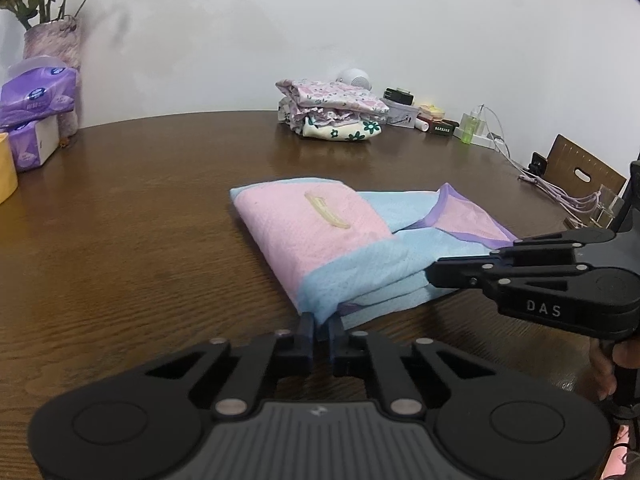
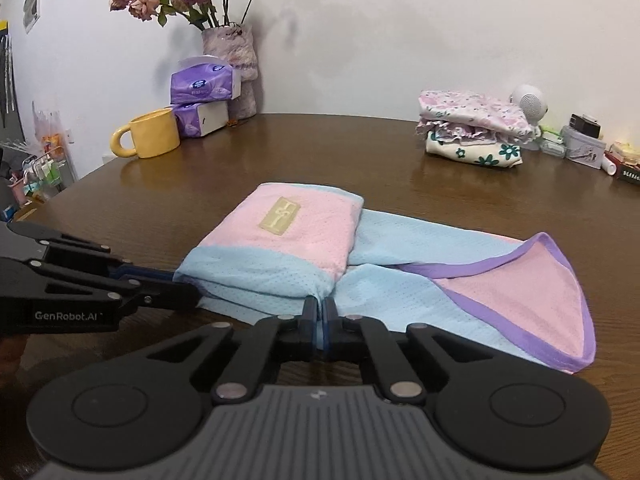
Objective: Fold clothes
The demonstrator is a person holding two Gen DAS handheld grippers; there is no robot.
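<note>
A pink and light-blue garment (image 1: 320, 236) (image 2: 296, 248) with purple trim and a yellow label lies partly folded on the brown table (image 1: 140, 208) (image 2: 400, 168). The pink panel is folded over on top, and a purple-edged flap (image 2: 532, 284) is spread to the right. My left gripper (image 1: 322, 326) is shut on the near blue corner of the fold; in the right wrist view it (image 2: 188, 286) comes in from the left. The right gripper (image 2: 323, 310) is shut on the same blue edge further right, and appears side-on (image 1: 431, 274) in the left wrist view.
A stack of folded floral clothes (image 1: 332, 114) (image 2: 476, 132) sits at the back. Tissue packs (image 2: 200, 96), a yellow mug (image 2: 150, 134) and a vase of flowers (image 2: 236, 64) stand back left. Small boxes, bottles and cables (image 1: 472, 128) crowd the back right, by a wooden chair (image 1: 580, 172).
</note>
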